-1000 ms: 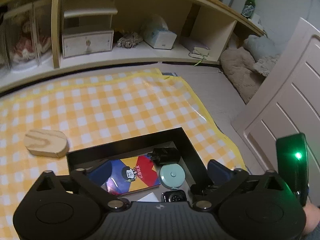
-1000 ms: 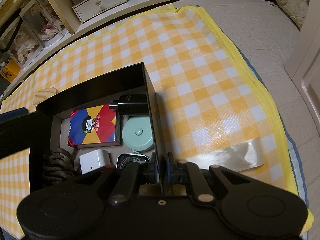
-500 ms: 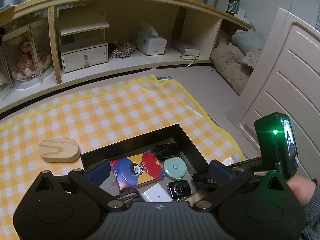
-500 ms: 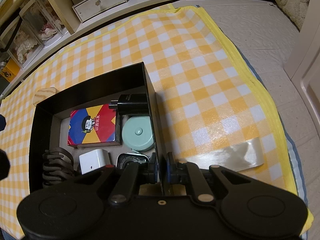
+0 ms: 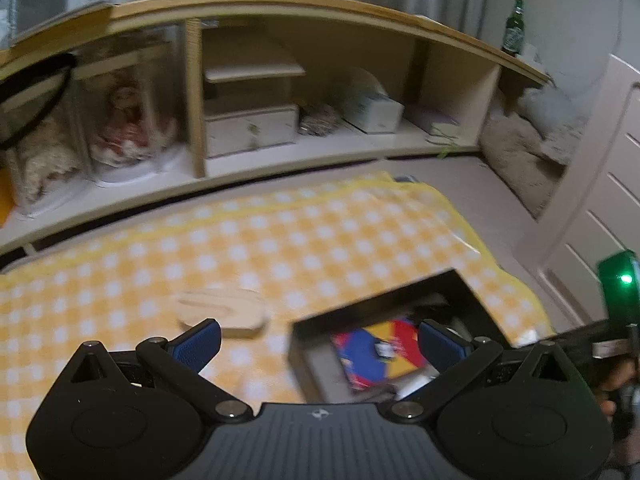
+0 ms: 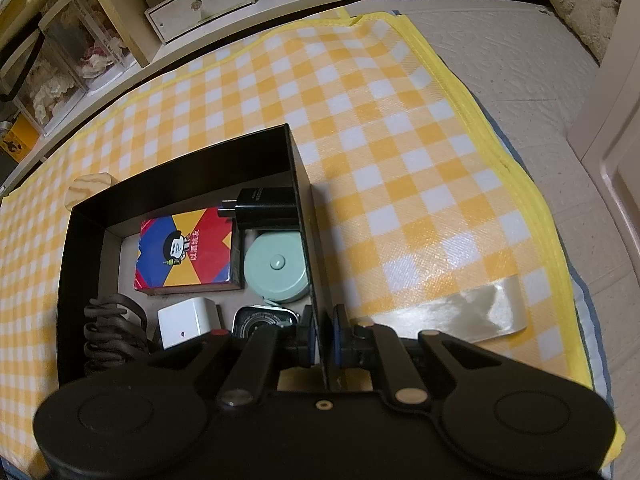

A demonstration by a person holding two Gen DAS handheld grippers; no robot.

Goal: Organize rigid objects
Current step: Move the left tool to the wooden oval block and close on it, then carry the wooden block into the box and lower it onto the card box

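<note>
Pale wood, the block (image 5: 222,312) lies alone on the checked mat (image 5: 280,240) left of the black box (image 6: 184,176); the left hand-held gripper (image 5: 318,340) hovers empty, jaws wide, likely for it. The right hand-held gripper (image 6: 320,336) pinches the box's right wall, probably steadying it.

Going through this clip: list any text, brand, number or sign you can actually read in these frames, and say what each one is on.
"以画坑友", as best it reads: the colourful card box in the black box.
Black charger: pale lettering on top, too small to read.
Green bottle on the shelf: label blurred, unreadable.
Yellow box at the far left: a dark sign, not legible.
Nothing else bears readable text.
</note>
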